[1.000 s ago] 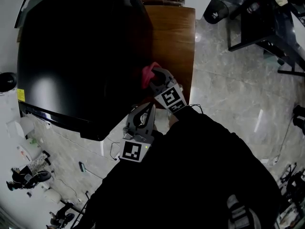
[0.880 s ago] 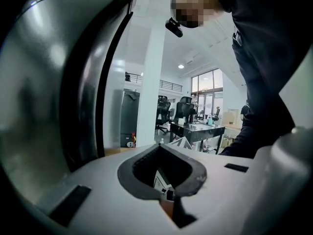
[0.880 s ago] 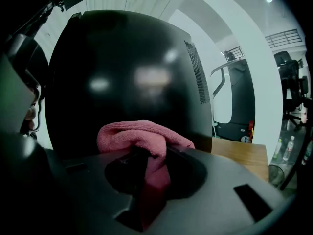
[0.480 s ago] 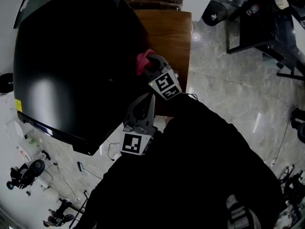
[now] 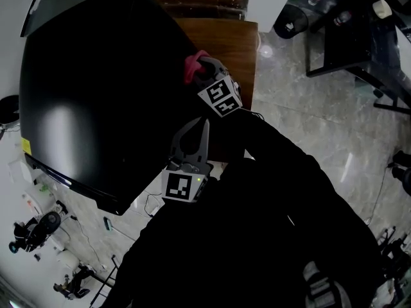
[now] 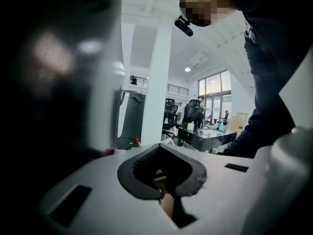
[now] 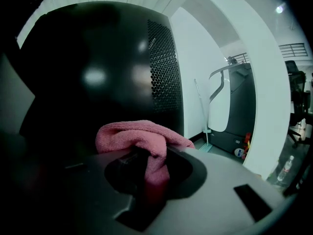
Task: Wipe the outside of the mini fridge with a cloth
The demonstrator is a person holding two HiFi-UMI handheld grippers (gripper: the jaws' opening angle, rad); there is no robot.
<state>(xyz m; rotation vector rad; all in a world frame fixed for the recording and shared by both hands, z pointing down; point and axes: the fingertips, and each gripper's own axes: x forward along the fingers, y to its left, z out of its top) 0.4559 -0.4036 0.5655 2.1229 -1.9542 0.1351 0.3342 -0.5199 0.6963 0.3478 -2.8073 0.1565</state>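
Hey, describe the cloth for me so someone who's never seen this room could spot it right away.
Find the big black mini fridge beside the brown wooden surface. At the fridge's side, the right gripper is shut on a bunched cloth. It is the only pink, soft thing there; all around it is black, grey or brown.

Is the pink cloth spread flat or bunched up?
Bunched: the cloth is a crumpled wad pinched between the jaws of the right tool.
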